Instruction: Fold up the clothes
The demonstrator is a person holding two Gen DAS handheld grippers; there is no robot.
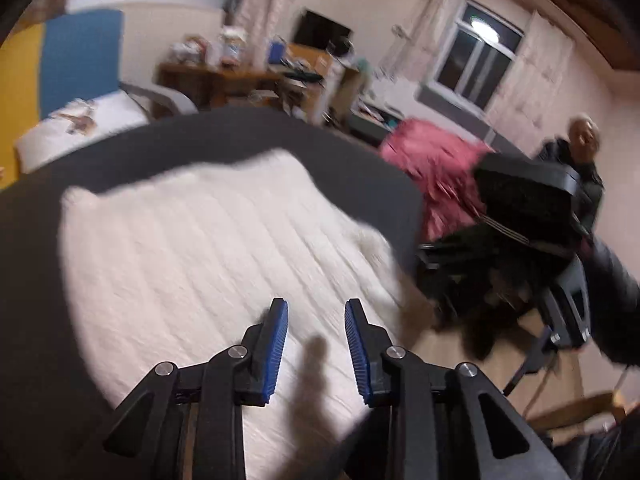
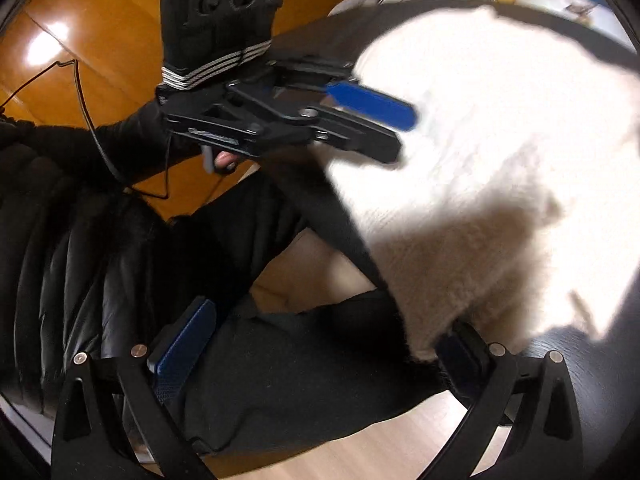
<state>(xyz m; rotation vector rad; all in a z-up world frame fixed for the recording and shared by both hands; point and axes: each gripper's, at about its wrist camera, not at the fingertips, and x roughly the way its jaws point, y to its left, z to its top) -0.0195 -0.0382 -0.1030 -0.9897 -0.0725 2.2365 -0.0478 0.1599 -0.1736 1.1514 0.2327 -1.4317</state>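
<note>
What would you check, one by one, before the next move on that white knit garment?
1. White knit garment lies on the dark table: ok.
2. Left tool open, nothing between its blue pads: ok.
3. Right tool open wide, near the garment's edge: ok.
4. Garment lying flat and smooth: cannot tell, both views are blurred.
5. The garment edge hangs over the table's rim in the right wrist view: not ok.
6. Black clothing beside the table, clear of the garment: ok.
</note>
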